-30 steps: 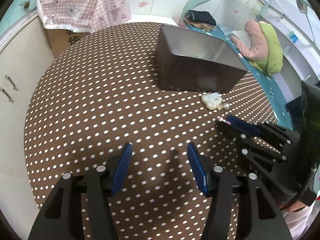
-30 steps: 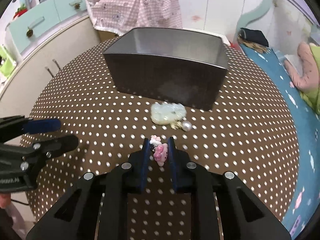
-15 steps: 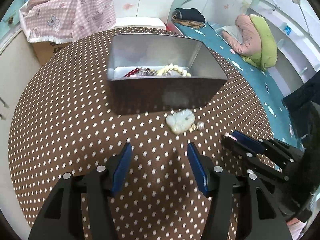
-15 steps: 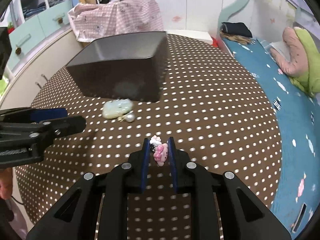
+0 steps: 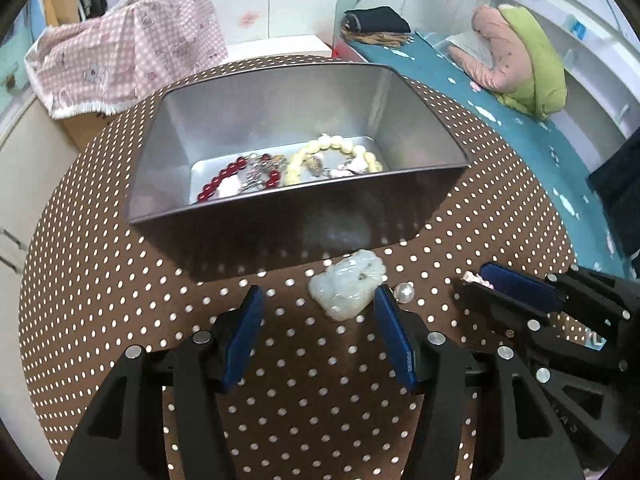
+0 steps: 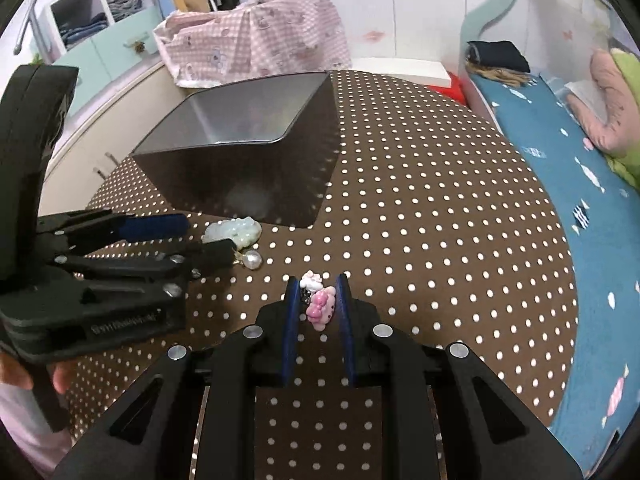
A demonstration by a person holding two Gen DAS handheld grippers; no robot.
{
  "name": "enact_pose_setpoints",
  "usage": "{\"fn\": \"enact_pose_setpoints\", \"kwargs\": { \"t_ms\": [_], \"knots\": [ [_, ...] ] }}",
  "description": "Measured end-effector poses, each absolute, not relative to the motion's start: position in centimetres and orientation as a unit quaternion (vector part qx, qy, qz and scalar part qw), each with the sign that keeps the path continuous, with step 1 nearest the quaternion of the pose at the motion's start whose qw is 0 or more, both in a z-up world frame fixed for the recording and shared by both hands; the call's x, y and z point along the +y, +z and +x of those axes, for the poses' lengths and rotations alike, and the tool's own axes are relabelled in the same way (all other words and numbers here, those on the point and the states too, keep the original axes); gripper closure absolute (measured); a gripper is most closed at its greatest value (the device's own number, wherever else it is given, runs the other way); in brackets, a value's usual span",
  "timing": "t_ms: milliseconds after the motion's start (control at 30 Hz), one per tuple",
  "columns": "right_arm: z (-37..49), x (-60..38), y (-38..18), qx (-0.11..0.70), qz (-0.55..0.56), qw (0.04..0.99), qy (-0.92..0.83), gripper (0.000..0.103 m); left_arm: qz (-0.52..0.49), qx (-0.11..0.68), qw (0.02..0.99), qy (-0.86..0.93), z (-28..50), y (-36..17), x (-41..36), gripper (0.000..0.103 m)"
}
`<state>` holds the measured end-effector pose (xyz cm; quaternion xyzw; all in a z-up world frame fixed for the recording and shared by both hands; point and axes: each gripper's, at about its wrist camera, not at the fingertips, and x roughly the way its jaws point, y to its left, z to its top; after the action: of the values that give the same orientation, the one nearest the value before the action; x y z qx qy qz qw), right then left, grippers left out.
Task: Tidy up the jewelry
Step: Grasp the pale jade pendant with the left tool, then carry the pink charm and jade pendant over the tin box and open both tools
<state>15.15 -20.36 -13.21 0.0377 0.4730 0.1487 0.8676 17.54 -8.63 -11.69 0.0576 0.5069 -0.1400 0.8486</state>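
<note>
A dark metal box (image 5: 296,216) stands on the brown dotted table and holds a red bead bracelet (image 5: 224,180) and a cream bead bracelet (image 5: 340,152). A pale jade pendant (image 5: 348,284) with a pearl (image 5: 404,293) lies on the table in front of the box. My left gripper (image 5: 316,308) is open, its right finger beside the pendant. My right gripper (image 6: 317,300) is shut on a pink cartoon charm (image 6: 319,307) and holds it over the table, right of the pendant (image 6: 236,232). The box (image 6: 248,160) is to its far left.
The round table (image 6: 440,240) has a bed (image 6: 580,152) with blue sheet along its right side. A pink checked cloth (image 5: 128,60) covers something behind the table. Cabinets (image 6: 100,60) stand at the left.
My left gripper has swung toward the box and moved closer, so the pendant now lies by its right finger. My right gripper still holds the charm and has turned rightward.
</note>
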Motion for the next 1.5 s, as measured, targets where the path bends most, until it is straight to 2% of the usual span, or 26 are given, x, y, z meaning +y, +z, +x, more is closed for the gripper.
{"fn": "enact_pose_setpoints", "kwargs": {
  "t_ms": [167,233,267,433,767,1500],
  "knots": [
    [15.6,-21.2,-13.5,0.472,0.045,0.868,0.146,0.084,0.072,0.498,0.851,-0.147,17.7,-11.8,-10.2,0.048],
    [15.7,-21.7,-13.5,0.471,0.048,0.869,0.144,0.084,0.074,0.490,0.855,-0.151,17.8,-11.8,-10.5,0.054],
    [15.7,-22.0,-13.5,0.470,0.048,0.870,0.141,0.084,0.075,0.488,0.856,-0.154,17.6,-11.7,-10.4,0.064],
    [15.5,-22.4,-13.6,0.469,0.051,0.870,0.140,0.084,0.067,0.492,0.856,-0.147,16.9,-11.8,-10.2,0.070],
    [14.5,-22.5,-12.6,0.462,0.051,0.875,0.134,0.084,0.047,0.496,0.854,-0.149,15.5,-11.2,-9.3,0.070],
    [14.4,-18.3,-6.8,0.421,0.028,0.894,0.148,0.084,0.016,0.432,0.892,-0.133,13.9,-4.7,-4.8,0.070]
  ]
}}
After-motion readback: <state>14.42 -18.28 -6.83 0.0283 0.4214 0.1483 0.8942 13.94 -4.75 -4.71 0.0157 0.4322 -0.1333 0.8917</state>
